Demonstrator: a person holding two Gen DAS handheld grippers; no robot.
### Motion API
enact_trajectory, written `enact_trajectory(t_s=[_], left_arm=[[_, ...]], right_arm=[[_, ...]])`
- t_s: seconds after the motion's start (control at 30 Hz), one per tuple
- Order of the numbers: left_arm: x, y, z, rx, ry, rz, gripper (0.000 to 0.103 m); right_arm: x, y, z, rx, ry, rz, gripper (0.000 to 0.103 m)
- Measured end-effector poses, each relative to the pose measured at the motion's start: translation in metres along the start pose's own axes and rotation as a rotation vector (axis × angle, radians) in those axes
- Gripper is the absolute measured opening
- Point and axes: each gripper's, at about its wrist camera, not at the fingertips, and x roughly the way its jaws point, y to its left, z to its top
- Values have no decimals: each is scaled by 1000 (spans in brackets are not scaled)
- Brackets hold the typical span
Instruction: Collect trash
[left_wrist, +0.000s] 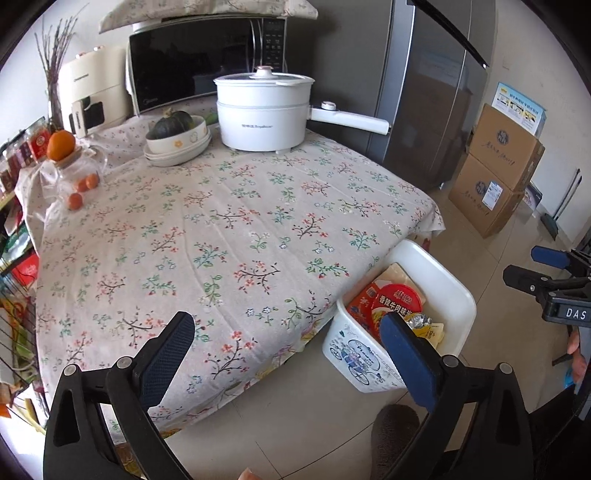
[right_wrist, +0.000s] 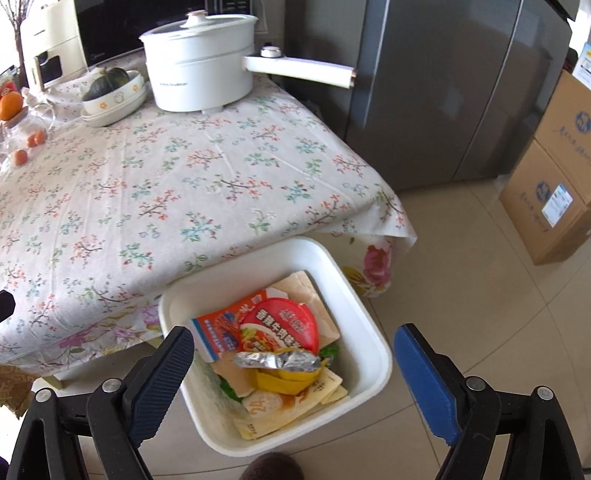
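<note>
Both of my hand-held grippers, left (left_wrist: 286, 363) and right (right_wrist: 293, 384), were wide open and empty. The trash, noodle-cup lid (right_wrist: 280, 326) and wrappers, sat in the white bin (right_wrist: 369, 314) at lower centre, parked at the desk (right_wrist: 147, 177) edge for easy dropping.

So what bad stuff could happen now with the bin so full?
The bin sits on the floor right beside the table corner and your foot, so a kick might tip it. The foil wrapper lies on top of the pile and could slide out. The pot handle sticks out past the table edge, easy to bump.
</note>
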Motion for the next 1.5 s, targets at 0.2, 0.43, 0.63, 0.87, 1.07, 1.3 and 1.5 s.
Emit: enact_trajectory(t_s=[0.2,0.43,0.63,0.87,1.07,1.3,1.5], left_arm=[[-42,23,-16,-69,-51,66,103],[-70,56,-42,-195,-78,82,103],[-90,63,-51,-202,-113,159,103],[-105,65,-54,-215,-157,191,103],[-106,61,-53,-200,-169,205,103],[-108,54,-53,-168,-182,206,103],[-109,54,-53,-164,-181,199,103]], right_arm=[[-29,53,-7,-83,-115,-4,102],[-51,85,-14,-101,-198,31,102],[-61,95,-22,-118,-227,39,102],[-65,99,-28,-134,-252,16,102],[-61,99,-28,-126,-235,8,102],[-61,99,-29,-129,-240,7,102],[-61,98,-29,-124,-241,6,102]])
